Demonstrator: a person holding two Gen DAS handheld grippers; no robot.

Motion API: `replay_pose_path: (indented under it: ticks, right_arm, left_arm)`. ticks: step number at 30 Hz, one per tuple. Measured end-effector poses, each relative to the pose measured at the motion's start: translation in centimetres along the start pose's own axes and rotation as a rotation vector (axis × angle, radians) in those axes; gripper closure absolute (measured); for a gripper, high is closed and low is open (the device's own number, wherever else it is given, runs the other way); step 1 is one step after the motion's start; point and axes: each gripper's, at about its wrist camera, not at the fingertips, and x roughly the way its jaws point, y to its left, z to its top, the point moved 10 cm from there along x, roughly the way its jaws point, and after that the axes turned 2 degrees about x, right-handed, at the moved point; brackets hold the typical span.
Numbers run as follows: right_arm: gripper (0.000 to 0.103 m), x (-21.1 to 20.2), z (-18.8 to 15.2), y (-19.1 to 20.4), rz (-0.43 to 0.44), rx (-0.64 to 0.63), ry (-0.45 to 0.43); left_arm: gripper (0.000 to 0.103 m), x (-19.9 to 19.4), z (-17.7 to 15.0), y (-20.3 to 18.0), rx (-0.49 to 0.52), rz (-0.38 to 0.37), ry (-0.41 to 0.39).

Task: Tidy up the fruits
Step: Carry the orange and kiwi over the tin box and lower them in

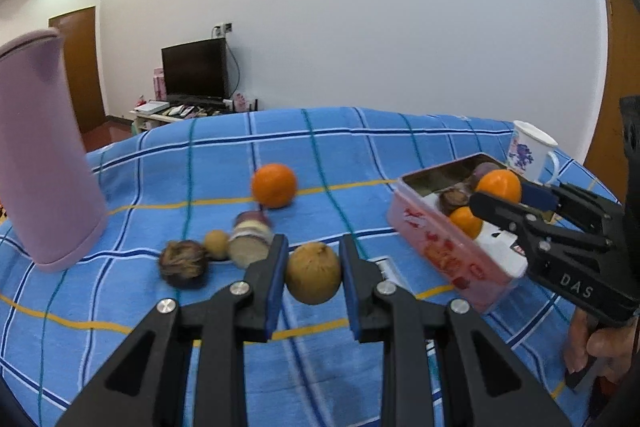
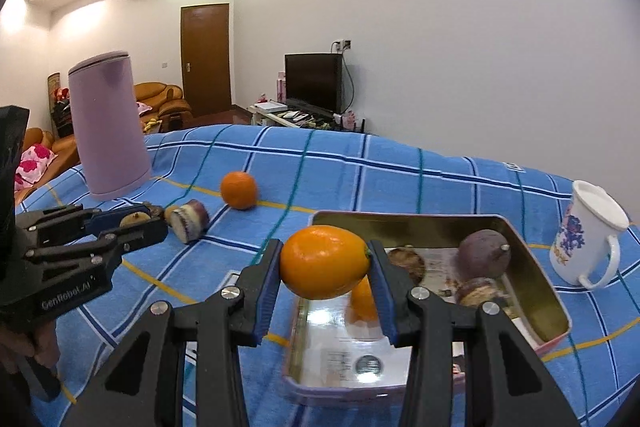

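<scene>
1. Carrying two fruits at once: my right jaws [image 2: 324,269] are pinching an orange [image 2: 324,261], and my left jaws [image 1: 313,267] are pinching a tan-brown round fruit [image 1: 313,273].
2. In the right wrist view the orange hangs over the near left corner of the open pink tin [image 2: 536,267], which spreads from 3 to 5 o'clock of the fruit. I'd carry it further in toward 3 o'clock before letting go.
3. Inside the tin lie a second orange [image 2: 362,297], a purple passion fruit [image 2: 484,253] and darker wrinkled ones; I'd aim for the bare printed floor between them so nothing gets knocked.
4. I'd lower until the orange nearly meets the floor, then spread the jaws slowly; round fruit rolls.
5. The left jaws should wait clear of the tin's rim until the right withdraws.
6. Left on the blue checked counter [image 1: 360,147]: a loose orange [image 1: 274,185] at 11 o'clock of my left jaws, plus a cut fruit [image 1: 250,241] and smaller ones at 10 o'clock.
</scene>
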Motion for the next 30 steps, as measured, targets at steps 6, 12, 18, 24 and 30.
replay_pose_path:
  ticks: [6,12,18,24,30]
  right_arm:
    - [0.059,-0.9,0.3,-2.1,0.012,0.022,-0.023]
    - [0.059,-1.6,0.3,-4.7,-0.013,0.036,-0.034]
    - [0.059,-2.3,0.4,-8.0,-0.060,0.061,-0.047]
    - [0.059,-2.7,0.5,-11.3,-0.104,0.086,-0.050]
    - [0.059,-3.0,0.3,-15.0,-0.173,0.103,-0.048]
  left_arm:
    - [0.076,0.3,1.3,-2.6,-0.011,-0.045,-0.022]
    - [0.076,1.3,2.3,-5.5,0.001,-0.083,-0.026]
    - [0.076,2.0,3.3,-8.3,0.017,-0.121,-0.034]
    - [0.076,3.0,3.5,-10.3,0.025,-0.147,-0.023]
    - [0.076,4.0,4.2,-12.3,0.029,-0.169,-0.017]
